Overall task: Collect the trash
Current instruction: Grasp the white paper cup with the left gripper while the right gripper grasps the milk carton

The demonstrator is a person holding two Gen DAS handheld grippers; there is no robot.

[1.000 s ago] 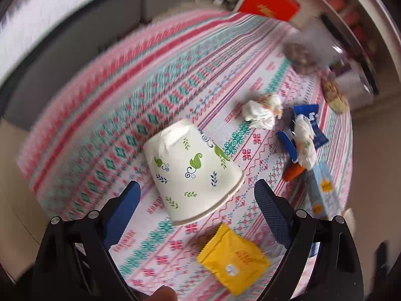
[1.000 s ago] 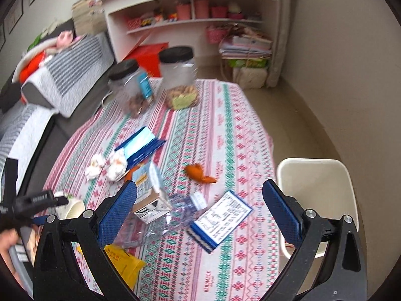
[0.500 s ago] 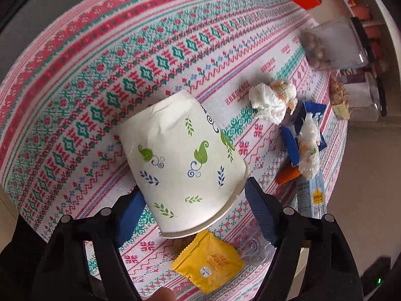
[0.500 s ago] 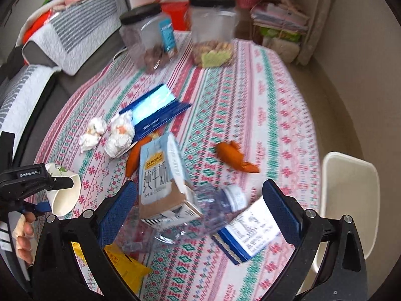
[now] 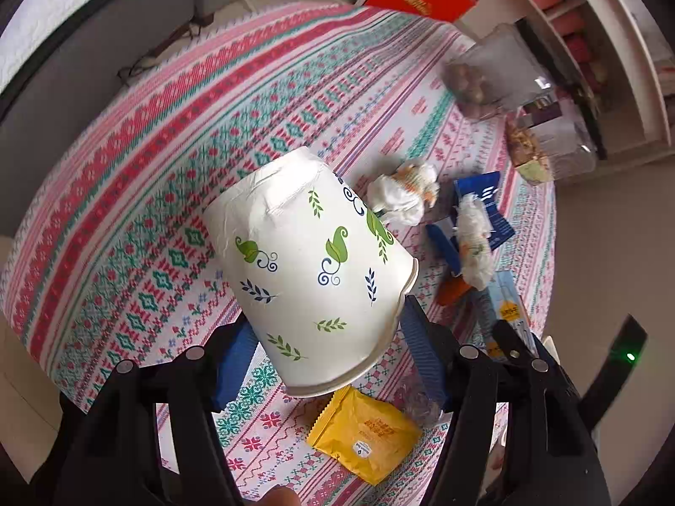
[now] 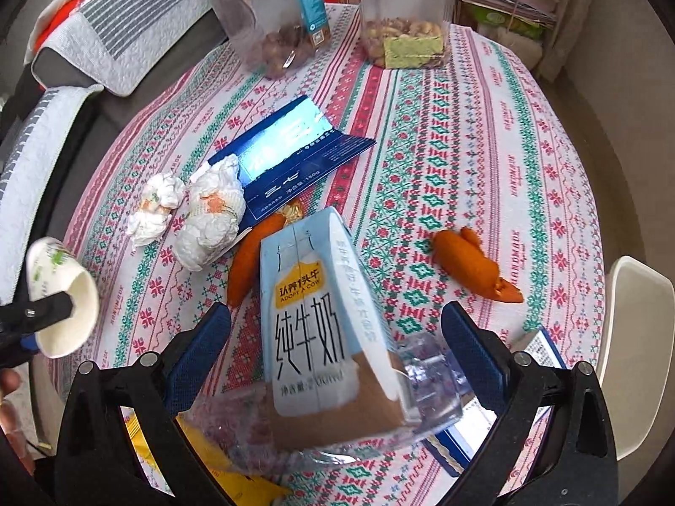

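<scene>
A white paper cup (image 5: 312, 261) with a green leaf print lies tilted, base away from me, between my left gripper's (image 5: 329, 337) blue pads. The jaws are closing and both pads press its sides near the rim. The right wrist view shows this cup (image 6: 59, 295) held off the table at the far left. My right gripper (image 6: 337, 329) is open. A blue milk carton (image 6: 312, 329) stands between its pads without touching them. A crushed clear plastic bottle (image 6: 426, 383) lies under the carton. A yellow sachet (image 5: 367, 434) lies below the cup.
Two crumpled tissues (image 6: 211, 215), a flattened blue box (image 6: 291, 152) and orange peels (image 6: 468, 261) lie on the patterned tablecloth (image 6: 464, 135). Two clear jars (image 6: 274, 12) stand at the far edge. A white chair (image 6: 641, 337) is at the right.
My left gripper's jaws have narrowed onto the paper cup, which now hangs tilted above the cloth. My right gripper has dropped down and forward, so the milk carton now sits between its pads.
</scene>
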